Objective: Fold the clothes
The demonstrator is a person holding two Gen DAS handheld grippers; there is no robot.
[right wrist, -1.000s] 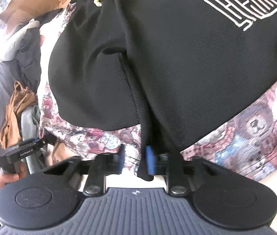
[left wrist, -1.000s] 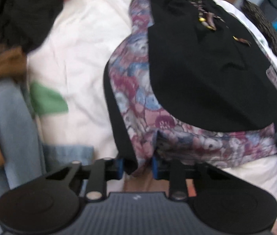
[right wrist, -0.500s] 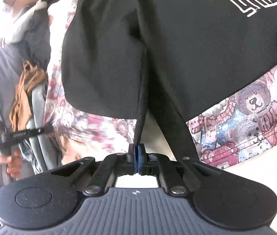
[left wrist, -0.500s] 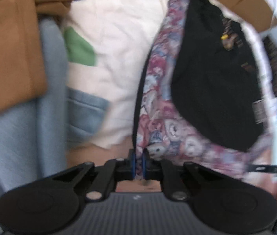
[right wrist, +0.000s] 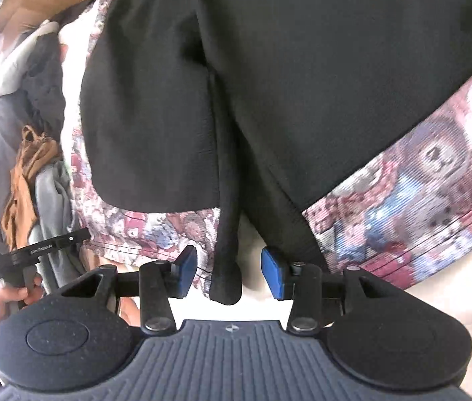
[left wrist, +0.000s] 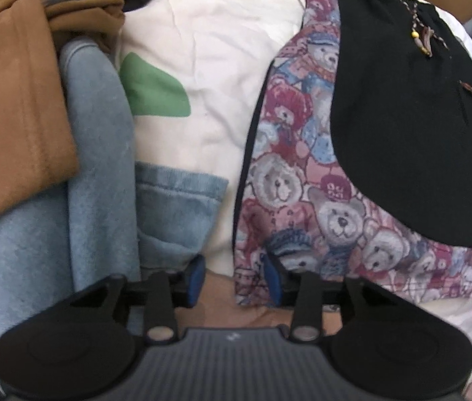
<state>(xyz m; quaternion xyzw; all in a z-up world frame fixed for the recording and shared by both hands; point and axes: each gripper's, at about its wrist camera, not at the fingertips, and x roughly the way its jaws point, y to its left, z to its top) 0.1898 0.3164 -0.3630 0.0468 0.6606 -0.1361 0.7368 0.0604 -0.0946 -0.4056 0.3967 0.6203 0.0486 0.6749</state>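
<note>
Jaws spread wide on our left gripper (left wrist: 234, 279) and right gripper (right wrist: 229, 272), gripping nothing; teddy-bear garment (left wrist: 289, 180) beyond them, black sleeve (right wrist: 225, 267) between right jaws.

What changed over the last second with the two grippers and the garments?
Both let go. The left hand-held gripper, shut on the teddy-bear garment half a second ago, is now open at its corner. The right hand-held gripper released the black garment, whose cuff hangs between its jaws. Both garments stay stacked.

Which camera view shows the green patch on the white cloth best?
The left wrist view: the green patch lies unobstructed on the white cloth. The right wrist view does not show it; black garment fills that view.
</note>
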